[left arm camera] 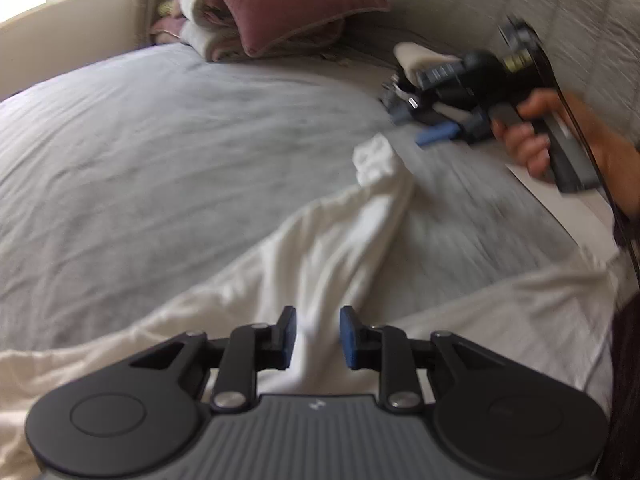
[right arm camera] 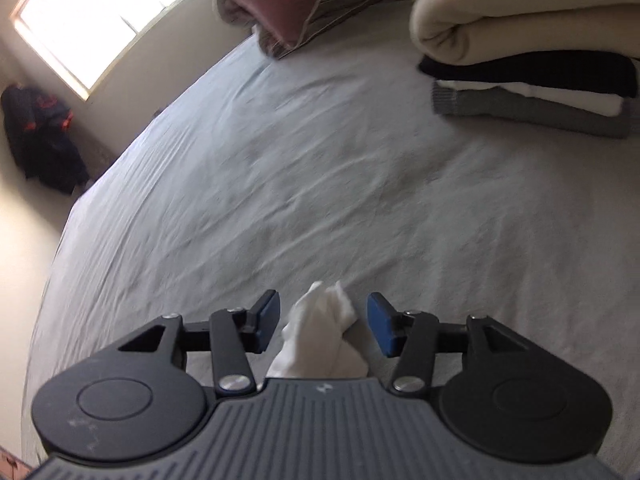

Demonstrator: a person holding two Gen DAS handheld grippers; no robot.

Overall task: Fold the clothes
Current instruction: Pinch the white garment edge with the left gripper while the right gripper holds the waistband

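A white garment (left arm camera: 340, 240) lies rumpled on the grey bed sheet (left arm camera: 160, 140), one long sleeve running up to a ribbed cuff (left arm camera: 374, 158). My left gripper (left arm camera: 318, 338) is at the near end of that sleeve, its blue pads pressing a raised fold of the cloth from both sides. My right gripper (left arm camera: 412, 116), held by a hand (left arm camera: 528, 136), hovers blurred beyond the cuff. In the right wrist view the right gripper (right arm camera: 322, 322) stands wide open, with the white cuff (right arm camera: 324, 320) lying loose between the fingers and touching neither pad.
A stack of folded clothes (right arm camera: 520, 60), cream on top over dark, white and grey, sits at the far right of the bed. A maroon pillow (left arm camera: 288, 0) and bundled bedding lie at the head. A window (right arm camera: 108, 20) and dark clothing (right arm camera: 40, 136) are by the wall.
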